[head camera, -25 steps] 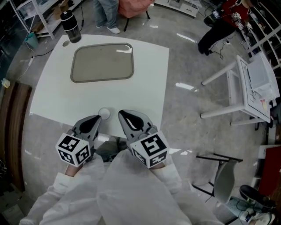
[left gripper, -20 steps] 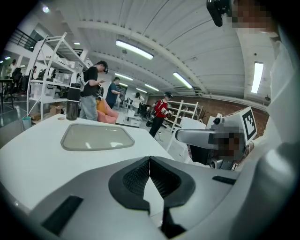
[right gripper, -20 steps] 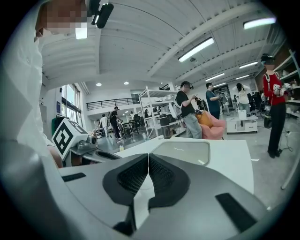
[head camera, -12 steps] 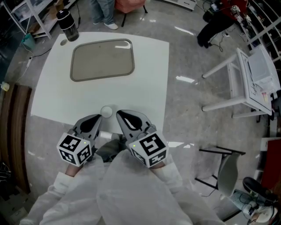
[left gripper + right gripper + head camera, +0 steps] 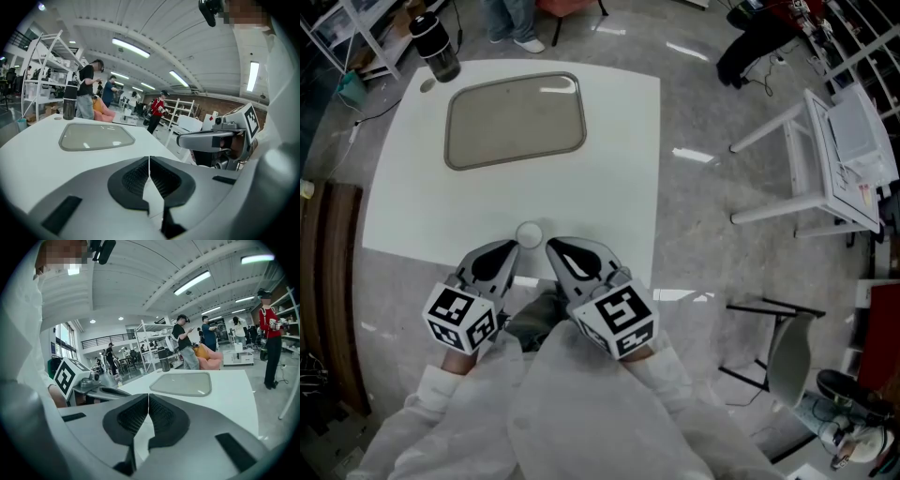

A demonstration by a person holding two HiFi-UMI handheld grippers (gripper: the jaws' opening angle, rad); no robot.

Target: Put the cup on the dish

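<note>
White table (image 5: 609, 141) carries a greyish dish (image 5: 516, 120) at its far side, with a dark bottle (image 5: 433, 47) at the corner beyond it. Only the head view shows the small white cup (image 5: 528, 232). It stands near the table's front edge, just ahead of the tips of the left gripper (image 5: 508, 253) and right gripper (image 5: 555, 247), well apart from the dish. Each gripper view shows its own jaws pressed together on nothing, and people (image 5: 86, 89) standing past the table.
</note>
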